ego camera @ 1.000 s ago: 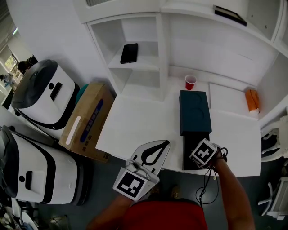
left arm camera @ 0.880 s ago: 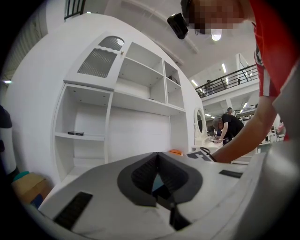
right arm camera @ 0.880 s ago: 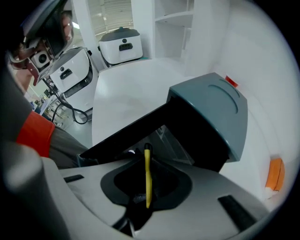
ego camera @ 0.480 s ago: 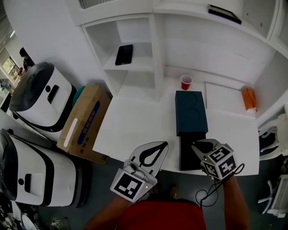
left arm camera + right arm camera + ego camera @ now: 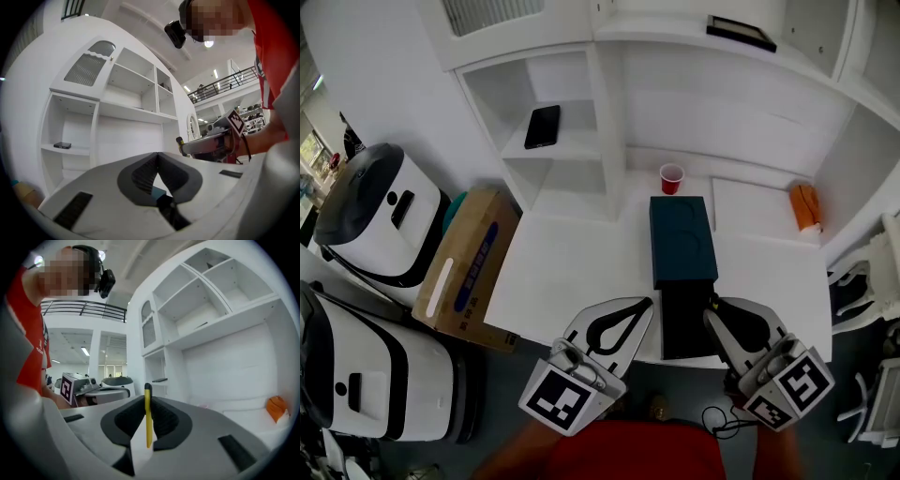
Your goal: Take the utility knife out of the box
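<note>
Utility knife (image 5: 148, 423), slim and yellow, is out of the dark teal cardboard box (image 5: 682, 242) on the white desk (image 5: 572, 267), pinched upright in the right tongs (image 5: 148, 398), while the left tongs (image 5: 157, 154) are closed and empty.

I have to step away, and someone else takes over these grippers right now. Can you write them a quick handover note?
Left gripper: jaws together, empty, held at the table's front edge.
Right gripper: shut on the slim yellow utility knife, which stands upright between the pads.
Box: the dark teal rectangular box lies on the white table, with its black inner tray slid out toward you.
Done: the knife is out of the box.
Left: probably only setting the knife down on a bare part of the table.
</note>
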`<state>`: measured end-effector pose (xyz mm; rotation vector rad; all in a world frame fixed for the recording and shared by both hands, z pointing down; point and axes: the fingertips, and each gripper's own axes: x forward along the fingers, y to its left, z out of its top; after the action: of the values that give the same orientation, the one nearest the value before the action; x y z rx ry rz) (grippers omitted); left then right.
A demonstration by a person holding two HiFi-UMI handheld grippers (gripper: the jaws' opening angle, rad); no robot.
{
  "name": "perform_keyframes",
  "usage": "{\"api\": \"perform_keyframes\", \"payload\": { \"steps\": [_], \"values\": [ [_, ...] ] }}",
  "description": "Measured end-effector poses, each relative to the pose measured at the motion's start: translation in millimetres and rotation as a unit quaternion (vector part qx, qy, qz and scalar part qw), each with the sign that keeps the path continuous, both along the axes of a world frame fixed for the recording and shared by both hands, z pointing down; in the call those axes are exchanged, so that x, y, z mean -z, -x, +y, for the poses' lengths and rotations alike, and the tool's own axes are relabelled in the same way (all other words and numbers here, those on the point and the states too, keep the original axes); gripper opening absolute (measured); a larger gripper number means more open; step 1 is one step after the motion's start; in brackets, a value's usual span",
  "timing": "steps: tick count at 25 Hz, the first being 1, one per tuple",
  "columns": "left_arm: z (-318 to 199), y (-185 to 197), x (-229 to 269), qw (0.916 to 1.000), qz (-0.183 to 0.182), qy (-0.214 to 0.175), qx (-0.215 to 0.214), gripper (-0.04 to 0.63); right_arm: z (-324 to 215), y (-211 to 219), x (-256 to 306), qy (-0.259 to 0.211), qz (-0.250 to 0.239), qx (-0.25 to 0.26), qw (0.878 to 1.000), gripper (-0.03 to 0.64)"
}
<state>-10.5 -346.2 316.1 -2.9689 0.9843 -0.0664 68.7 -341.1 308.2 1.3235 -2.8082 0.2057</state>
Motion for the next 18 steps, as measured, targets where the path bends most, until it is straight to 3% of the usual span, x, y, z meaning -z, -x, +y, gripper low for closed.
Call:
{"api": "perform_keyframes", "payload": {
  "steps": [7, 18],
  "values": [
    [10.4, -14.0, 13.7, 0.9998, -0.002, -0.013, -0.017, 0.006, 20.2, -6.5, 21.6, -0.057, -0.042, -0.017, 0.997, 0.063],
    [15.6, -22.2, 12.6, 0.9999, -0.001, -0.006, -0.015, 0.006, 21.7, -15.2, 24.1, -0.091, -0.032, -0.034, 0.995, 0.061]
  ]
}}
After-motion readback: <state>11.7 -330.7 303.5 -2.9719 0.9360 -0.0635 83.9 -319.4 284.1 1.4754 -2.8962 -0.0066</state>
